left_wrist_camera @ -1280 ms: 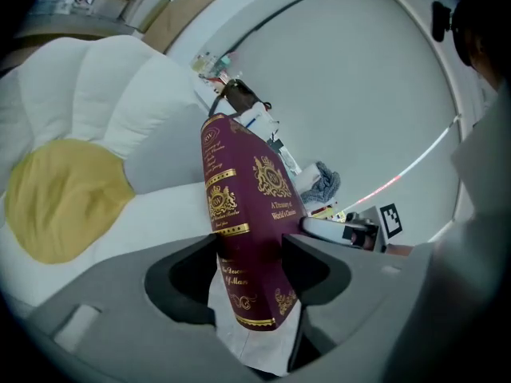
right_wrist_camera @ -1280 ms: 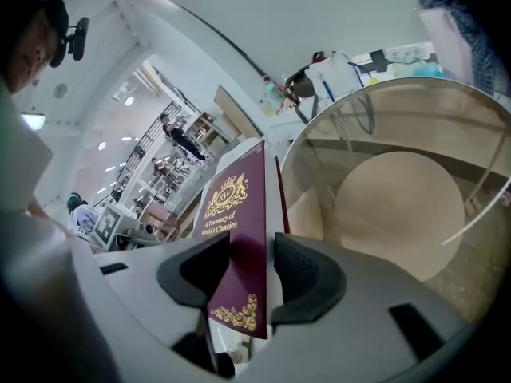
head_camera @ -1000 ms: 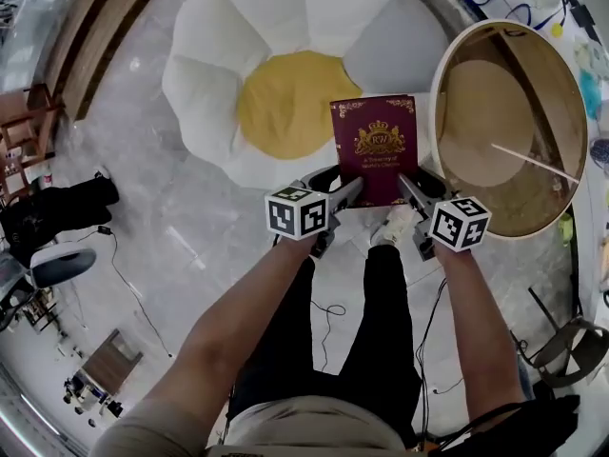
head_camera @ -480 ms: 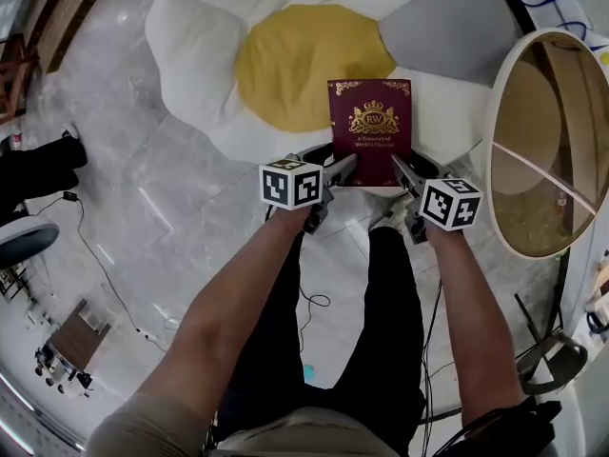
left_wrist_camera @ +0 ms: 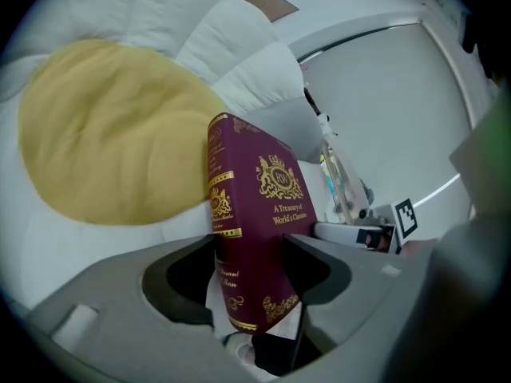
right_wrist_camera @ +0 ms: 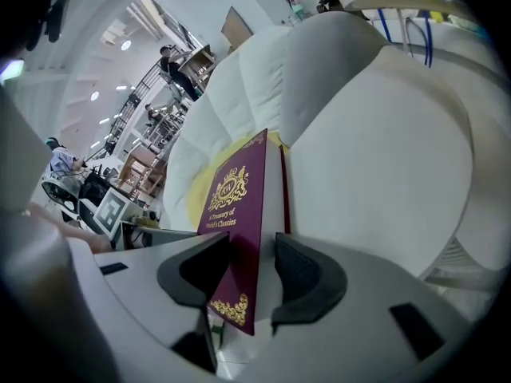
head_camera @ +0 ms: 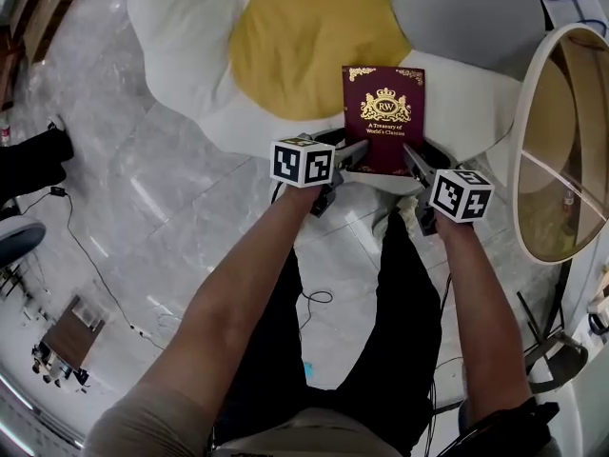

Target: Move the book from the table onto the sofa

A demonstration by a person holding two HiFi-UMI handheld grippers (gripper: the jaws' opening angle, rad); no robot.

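Note:
A maroon book [head_camera: 384,119] with gold print hangs flat, cover up, over the front edge of the flower-shaped sofa [head_camera: 190,65]. My left gripper [head_camera: 354,152] is shut on the book's near left corner, by the spine [left_wrist_camera: 223,238]. My right gripper [head_camera: 411,157] is shut on the near right corner [right_wrist_camera: 239,254]. The book [left_wrist_camera: 271,206] lies between the yellow centre cushion [head_camera: 304,41] and a white petal [head_camera: 476,103]. In the right gripper view the book [right_wrist_camera: 235,206] stands in front of white petals [right_wrist_camera: 383,134].
A round wooden table [head_camera: 561,150] with a white rim stands at the right. Grey marble floor [head_camera: 171,217] lies around the sofa, with cables [head_camera: 319,298] near the person's legs [head_camera: 381,331]. A dark bag [head_camera: 29,160] sits at the left edge.
Both grippers have sunk with the book toward the sofa, and the book now lies lower over the petals. The table has slid toward the right edge of the view.

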